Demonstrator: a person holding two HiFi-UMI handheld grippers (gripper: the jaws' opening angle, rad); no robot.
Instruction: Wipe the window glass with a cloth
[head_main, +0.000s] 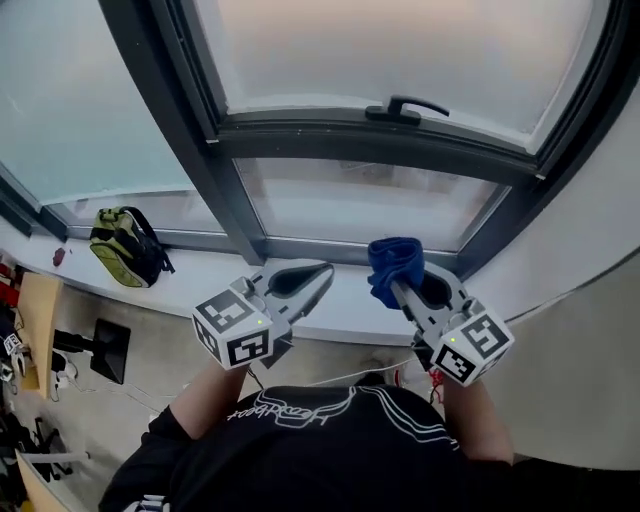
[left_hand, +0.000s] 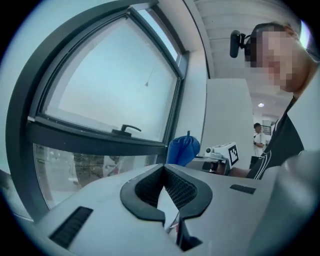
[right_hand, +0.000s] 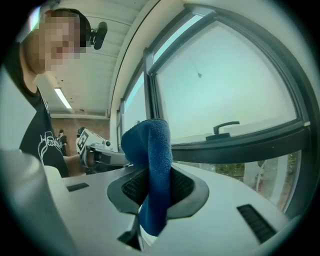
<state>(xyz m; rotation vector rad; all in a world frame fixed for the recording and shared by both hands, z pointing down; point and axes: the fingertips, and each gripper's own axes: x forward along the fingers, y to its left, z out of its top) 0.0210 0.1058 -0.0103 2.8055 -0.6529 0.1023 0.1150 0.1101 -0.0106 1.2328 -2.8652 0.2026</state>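
Cloth: the blue cloth (right_hand: 150, 165) was clamped in the right gripper (right_hand: 156, 190), bunched past its tips, near the glass (head_main: 370, 200) but apart from it.
Left gripper: the left gripper (left_hand: 164, 186) was closed on nothing.
Risk: pressed hard, the cloth might have slipped, letting bare tips scrape glass; the handle (head_main: 405, 108) could have snagged it.
Surface: pale panes, dark frame (head_main: 225, 180).
Room: white sill (head_main: 200, 280), backpack (head_main: 125, 245) far left.

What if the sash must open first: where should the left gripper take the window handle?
Probably take the handle by its free bar, right of the base, coming straight in from the room with jaws above and below: it lies level, standing off the frame. The left gripper is shut; open it first.
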